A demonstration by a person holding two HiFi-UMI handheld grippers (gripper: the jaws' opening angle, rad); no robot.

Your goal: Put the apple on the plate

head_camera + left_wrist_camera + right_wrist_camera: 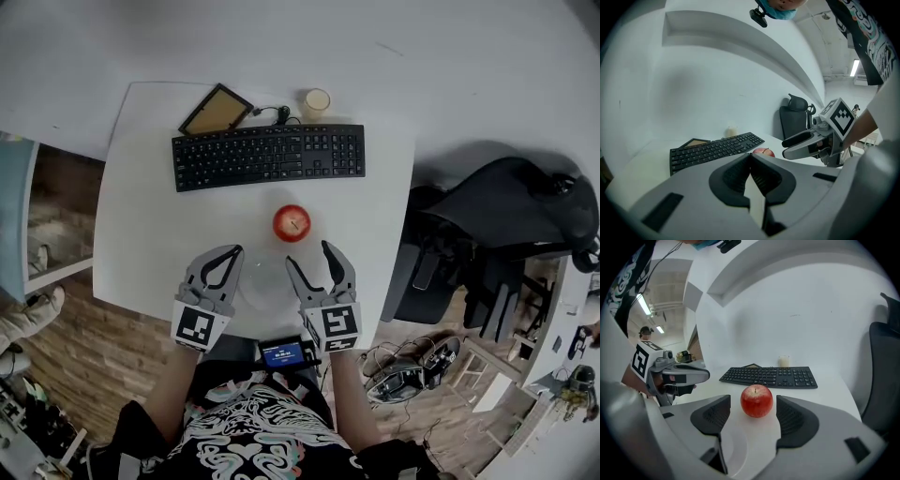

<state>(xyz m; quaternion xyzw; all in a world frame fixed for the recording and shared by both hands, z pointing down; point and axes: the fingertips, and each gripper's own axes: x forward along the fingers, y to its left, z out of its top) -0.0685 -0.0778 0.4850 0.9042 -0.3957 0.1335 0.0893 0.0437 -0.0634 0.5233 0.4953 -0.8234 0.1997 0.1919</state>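
Left claw (231,253) has jaws together; right claw (307,255) gapes, both angled downward.

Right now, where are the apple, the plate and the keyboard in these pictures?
apple (292,223), head view, the middle of its red top.
plate (265,289), head view, its bare white centre.
keyboard (268,156), head view, the middle of its rows of keys.

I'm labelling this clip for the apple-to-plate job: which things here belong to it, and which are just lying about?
Job in hand: apple; plate; right gripper, open, just short of the apple.

Lying about: keyboard; framed board; pale cup; black chair.
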